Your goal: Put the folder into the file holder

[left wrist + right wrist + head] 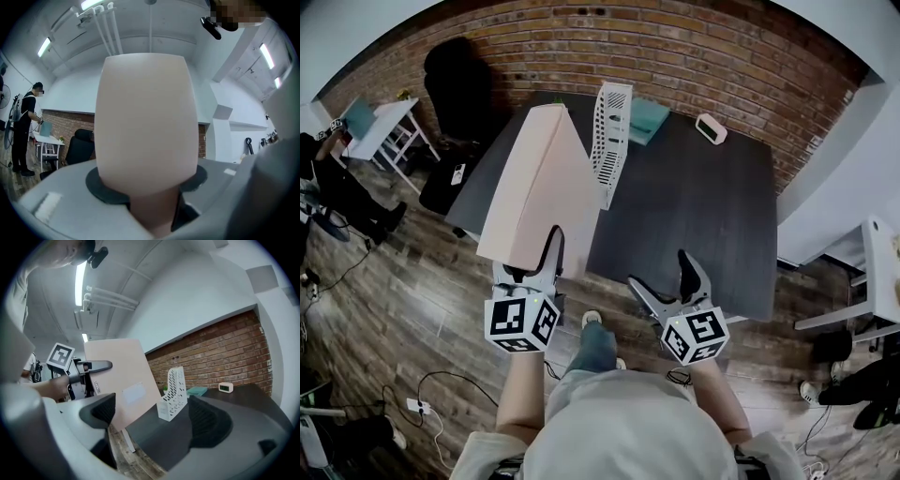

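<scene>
Grey-jawed left gripper is clenched on the lower edge of a pale pink flat card folder. The folder rises on end above the near left corner of the dark rectangular table. It is not in the white perforated plastic file holder, which stands upright on the tabletop just to its right. The right gripper is released, its jaws spread with nothing between them, at the table's near edge. Behind the holder lie a teal flat object and a small white clock.

The scene held one folder, one file holder, one table, one clock, one teal notebook and two grippers: left gripper, right gripper.
</scene>
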